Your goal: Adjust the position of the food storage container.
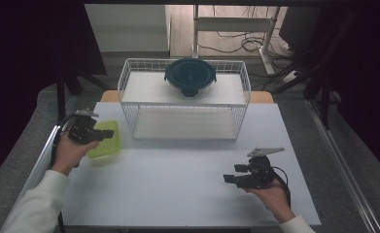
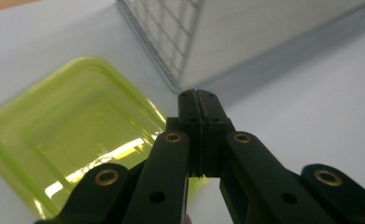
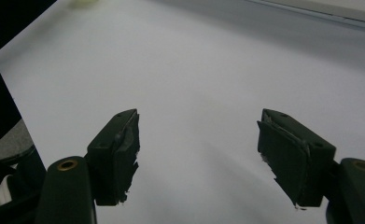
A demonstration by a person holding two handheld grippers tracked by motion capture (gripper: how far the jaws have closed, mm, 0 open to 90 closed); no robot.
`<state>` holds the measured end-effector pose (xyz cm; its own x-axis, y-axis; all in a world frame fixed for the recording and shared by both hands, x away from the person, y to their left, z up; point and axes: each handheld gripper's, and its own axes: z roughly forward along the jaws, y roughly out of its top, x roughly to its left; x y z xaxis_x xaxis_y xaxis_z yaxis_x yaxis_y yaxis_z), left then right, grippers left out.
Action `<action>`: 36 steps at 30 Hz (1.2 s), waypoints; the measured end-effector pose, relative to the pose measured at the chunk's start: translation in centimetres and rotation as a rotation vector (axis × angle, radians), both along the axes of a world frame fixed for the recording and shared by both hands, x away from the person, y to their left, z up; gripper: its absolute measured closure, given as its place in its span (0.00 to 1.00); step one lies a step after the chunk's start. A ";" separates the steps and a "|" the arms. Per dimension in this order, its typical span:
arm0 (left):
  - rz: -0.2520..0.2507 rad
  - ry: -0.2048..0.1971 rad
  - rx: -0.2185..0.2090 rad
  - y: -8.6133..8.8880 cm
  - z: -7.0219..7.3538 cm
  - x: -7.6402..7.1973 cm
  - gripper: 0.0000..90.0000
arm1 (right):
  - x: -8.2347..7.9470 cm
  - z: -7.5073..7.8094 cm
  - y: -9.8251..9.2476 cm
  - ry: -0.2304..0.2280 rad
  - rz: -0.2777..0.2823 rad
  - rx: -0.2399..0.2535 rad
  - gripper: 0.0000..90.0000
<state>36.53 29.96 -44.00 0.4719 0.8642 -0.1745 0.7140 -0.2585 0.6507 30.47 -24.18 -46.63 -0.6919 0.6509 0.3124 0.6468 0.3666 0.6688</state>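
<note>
High view: I see the translucent lime-green square plastic container [image 1: 104, 142] near the white tabletop's [image 1: 187, 189] left edge, under my left hand-held gripper [image 1: 111, 133], jaws pressed together, empty. Right hand-held gripper [image 1: 229, 174] spread over bare surface. White wire rack [image 1: 185, 99] stands just beyond.

Left claw [image 2: 200, 100] pressed closed and empty; right claw [image 3: 199, 154] spread wide.

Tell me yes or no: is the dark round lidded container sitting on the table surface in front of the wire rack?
No, the round container sits on top of the wire rack, not on the table.
</note>
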 end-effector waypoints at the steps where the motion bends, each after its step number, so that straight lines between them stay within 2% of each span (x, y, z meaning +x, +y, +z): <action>1: 0.002 0.006 0.015 0.4 0.0 0.8 0.99 | 0.0 0.0 0.0 0.000 0.000 -0.003 0.33; 7: 0.004 0.028 0.038 1.5 0.1 3.8 0.99 | 0.0 -0.3 0.0 0.007 -0.001 -0.010 0.33; 9: 0.010 0.033 0.059 1.9 -0.1 4.8 0.99 | 0.1 -0.4 0.0 0.010 -0.001 -0.012 0.33; 11: 0.025 0.043 0.045 2.4 -0.4 5.8 0.99 | 0.1 -0.5 0.0 0.012 0.000 -0.014 0.33; 16: 0.050 0.067 0.068 3.4 -1.4 8.2 0.99 | 0.2 -0.7 0.2 0.015 0.006 -0.022 0.32; 19: 0.061 0.081 0.061 4.2 -2.0 9.3 0.99 | 0.3 -0.8 0.1 0.021 0.003 -0.023 0.32; 22: 0.068 0.079 0.030 4.8 -2.5 9.9 0.99 | 0.4 -0.9 0.0 0.020 -0.007 -0.027 0.33; 28: 0.097 0.124 0.059 5.6 -4.5 11.0 1.00 | 0.3 -1.1 0.0 0.018 -0.012 -0.027 0.33; 30: 0.102 0.135 0.076 5.7 -4.8 11.2 1.00 | 0.3 -1.1 0.0 0.018 -0.013 -0.028 0.33; 36: 0.114 0.140 0.089 6.2 -5.2 11.3 1.00 | 0.4 -1.4 0.1 0.027 -0.014 -0.036 0.33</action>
<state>47.81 36.15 -49.17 0.3461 0.9258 -0.1522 0.8242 -0.2225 0.5208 30.90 -24.11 -48.01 -0.6743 0.6716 0.3072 0.6698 0.3810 0.6373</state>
